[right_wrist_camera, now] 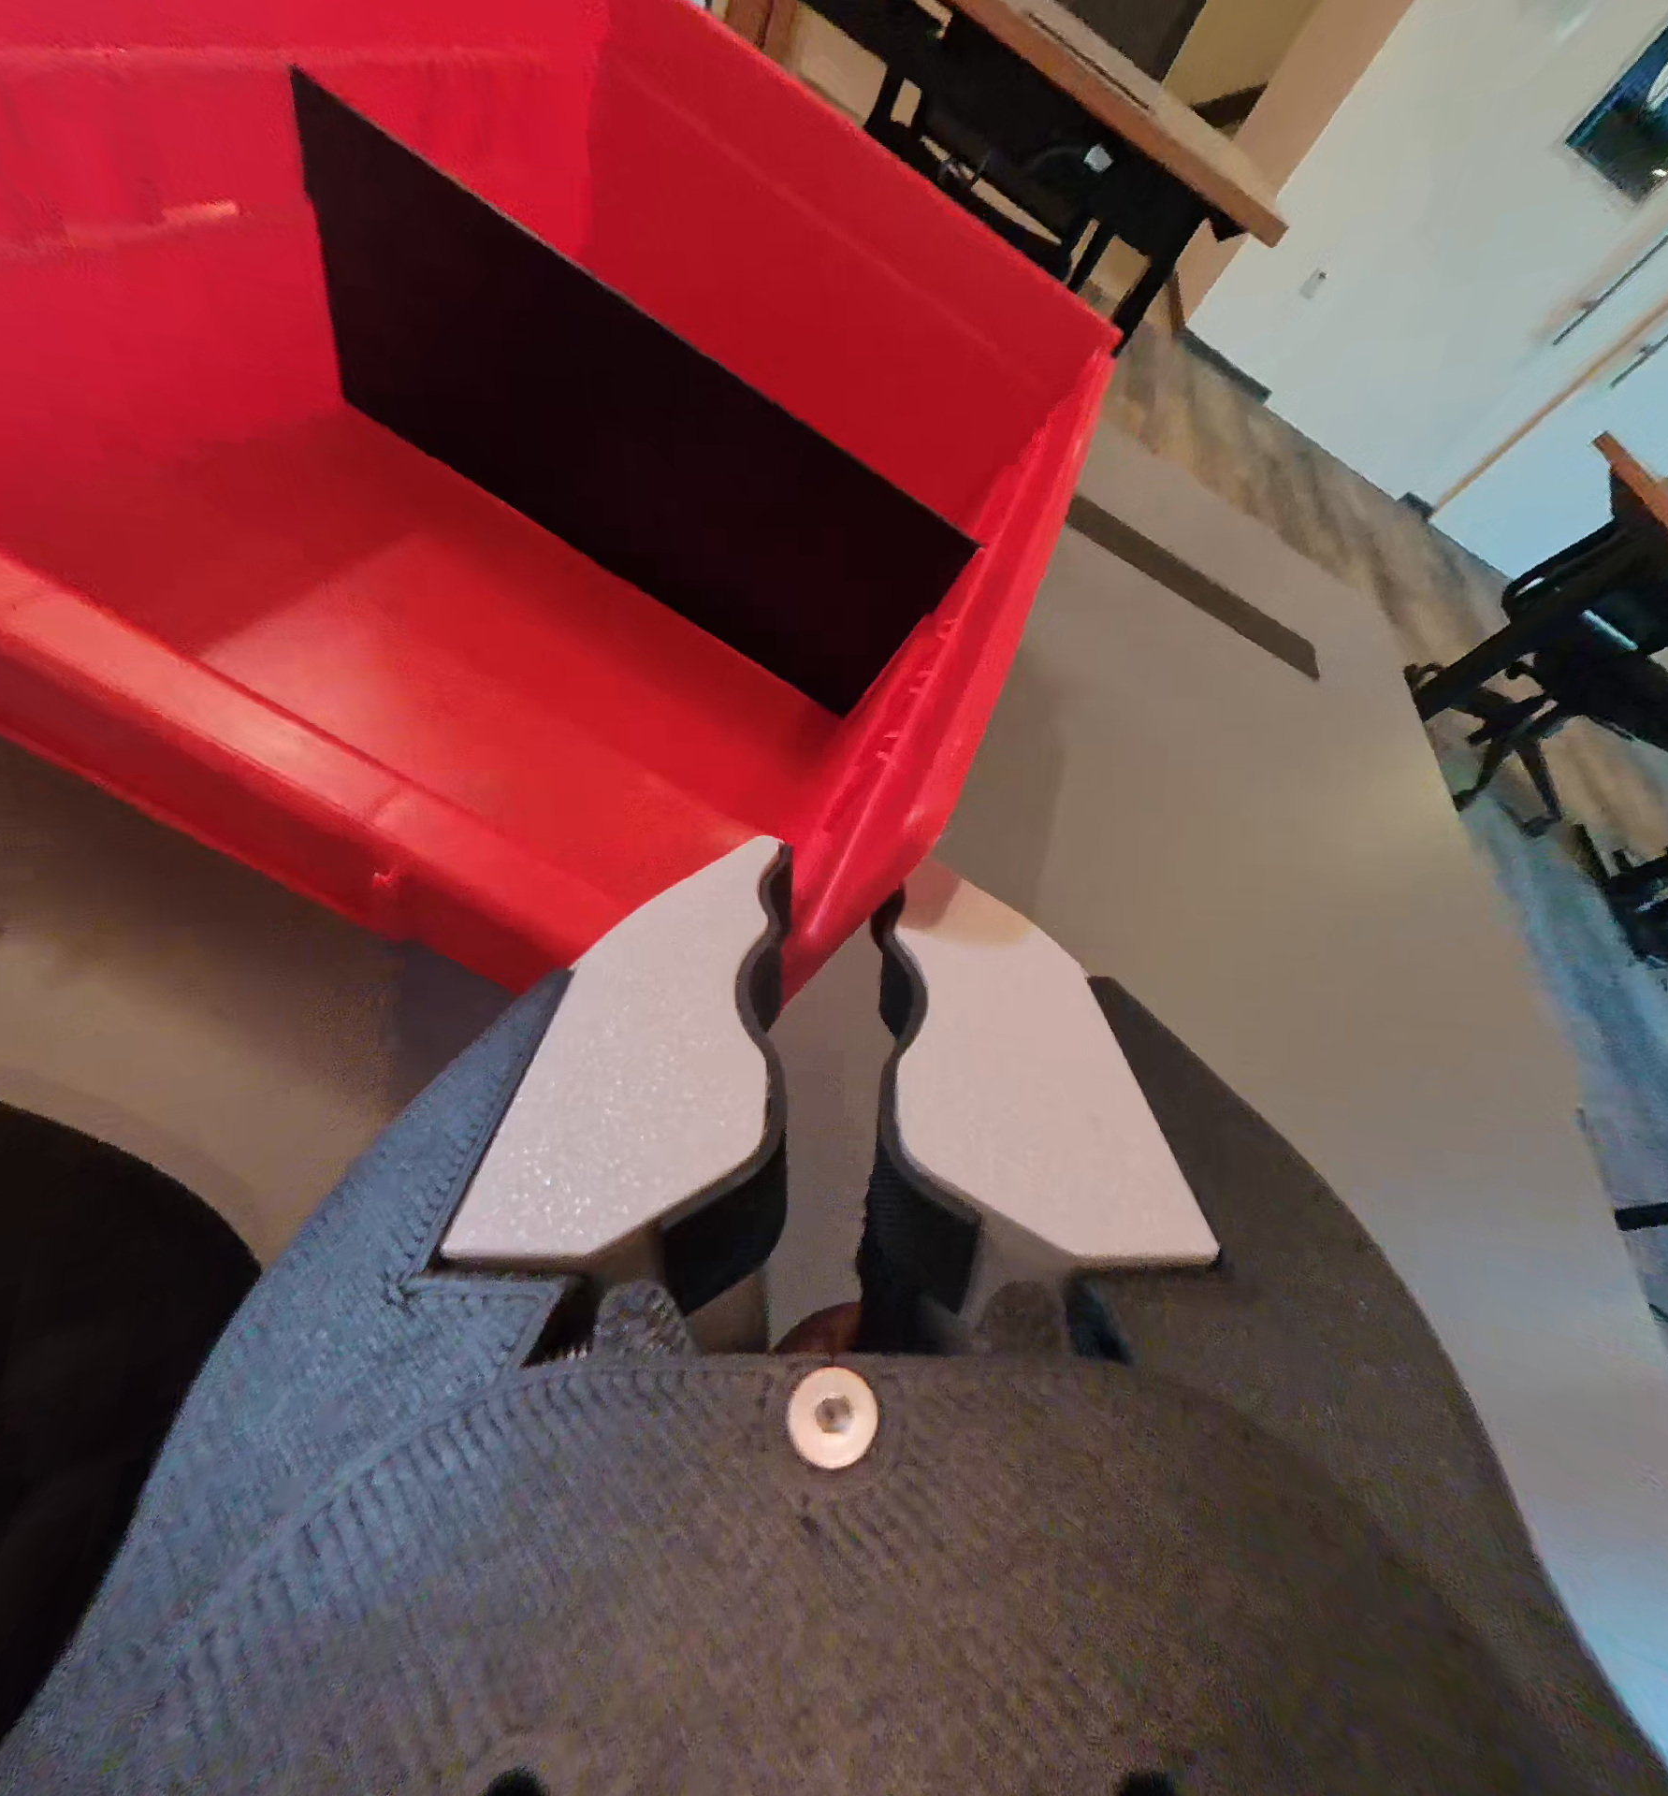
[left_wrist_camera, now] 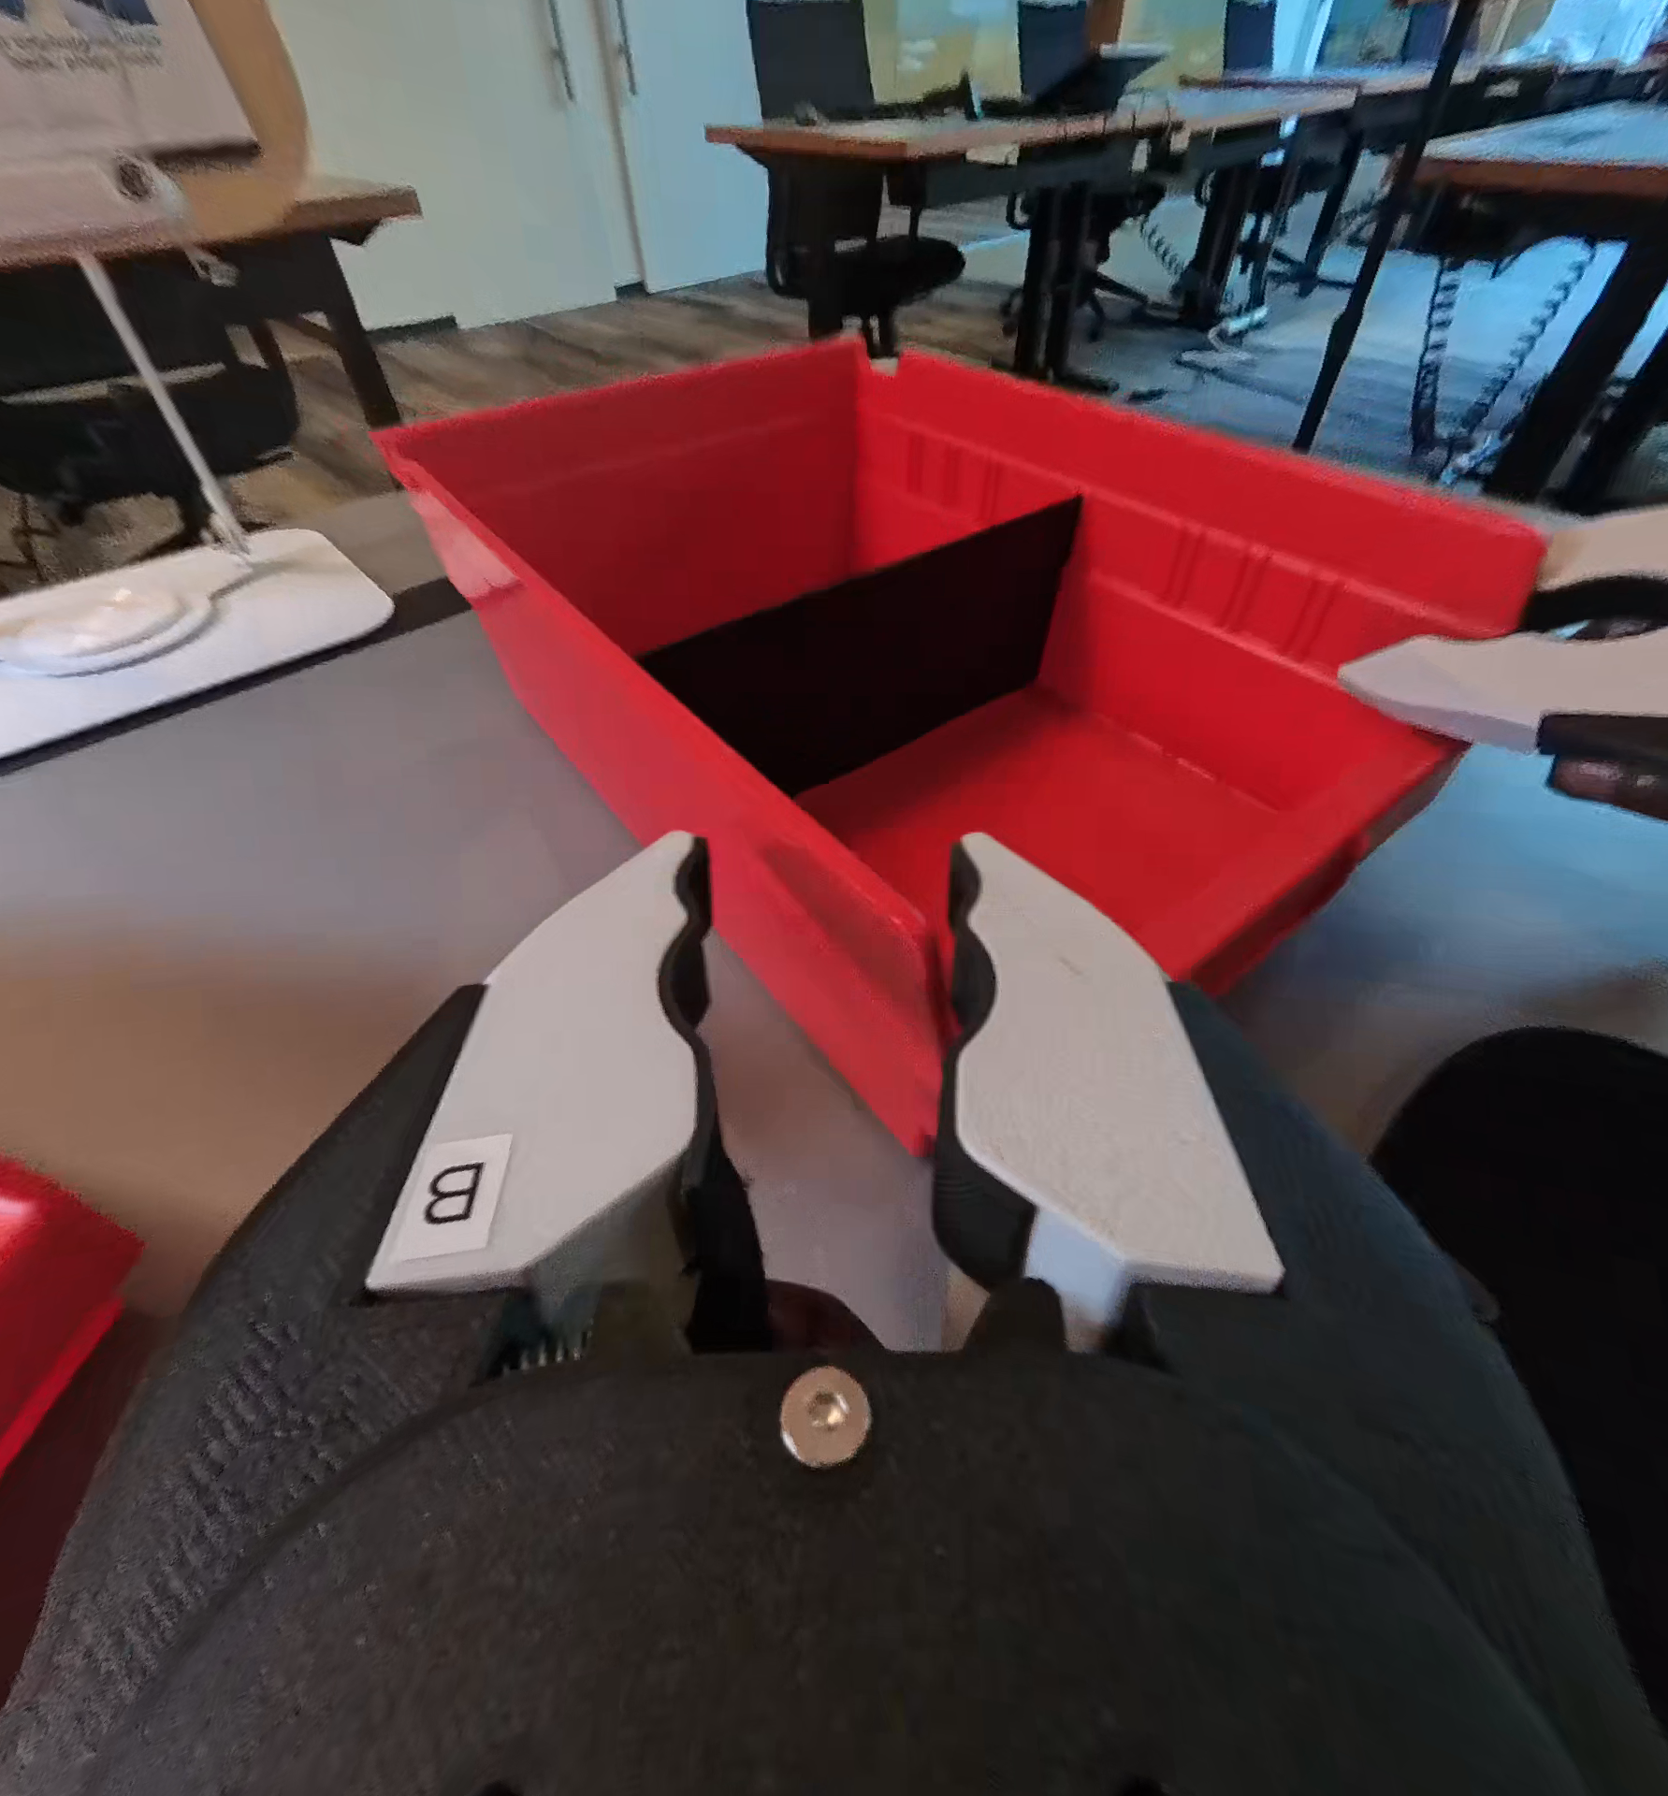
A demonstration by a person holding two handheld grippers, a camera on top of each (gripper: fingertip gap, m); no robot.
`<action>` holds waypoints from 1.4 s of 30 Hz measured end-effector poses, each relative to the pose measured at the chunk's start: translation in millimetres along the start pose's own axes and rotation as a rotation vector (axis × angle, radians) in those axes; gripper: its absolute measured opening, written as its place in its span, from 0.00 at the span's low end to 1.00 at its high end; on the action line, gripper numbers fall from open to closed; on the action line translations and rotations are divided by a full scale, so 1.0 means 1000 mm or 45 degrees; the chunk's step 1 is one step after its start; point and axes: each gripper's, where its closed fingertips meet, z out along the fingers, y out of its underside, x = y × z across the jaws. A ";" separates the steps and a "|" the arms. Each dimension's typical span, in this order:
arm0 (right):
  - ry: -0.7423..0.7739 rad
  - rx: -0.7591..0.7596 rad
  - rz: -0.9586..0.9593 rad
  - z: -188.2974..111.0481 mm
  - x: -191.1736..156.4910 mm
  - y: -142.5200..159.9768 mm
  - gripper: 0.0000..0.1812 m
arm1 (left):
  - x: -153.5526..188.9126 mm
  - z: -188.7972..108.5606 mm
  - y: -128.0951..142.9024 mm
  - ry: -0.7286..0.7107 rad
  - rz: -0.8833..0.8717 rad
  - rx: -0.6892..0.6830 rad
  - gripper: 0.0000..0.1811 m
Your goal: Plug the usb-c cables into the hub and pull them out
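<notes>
Hub and cables I cannot see; only the red bin (left_wrist_camera: 655, 544). My left gripper (left_wrist_camera: 828, 875) gapes empty, right gripper (right_wrist_camera: 830, 889) narrow, empty. Nothing plugged yet.

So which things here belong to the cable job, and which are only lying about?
Job:
- left hand-held gripper, open, empty
- right hand-held gripper, open, empty
- no cable or hub in view

Lying about:
- red bin with black divider
- white lamp base
- grey table
</notes>
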 end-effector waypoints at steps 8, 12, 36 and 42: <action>0.003 0.266 -0.224 -0.037 0.004 -0.051 0.47 | -0.060 -0.066 0.029 -0.337 0.529 -0.327 0.45; -0.186 0.244 -0.476 -0.046 -0.045 -0.082 0.40 | -0.081 -0.086 0.034 -0.469 0.739 -0.397 0.41; -0.405 -0.346 -1.164 0.012 -0.092 0.001 0.19 | -0.210 -0.174 0.114 -0.529 0.960 -0.942 0.18; -0.380 -0.413 -1.165 0.001 -0.054 0.026 0.18 | -0.235 -0.228 0.128 -0.473 1.011 -0.904 0.19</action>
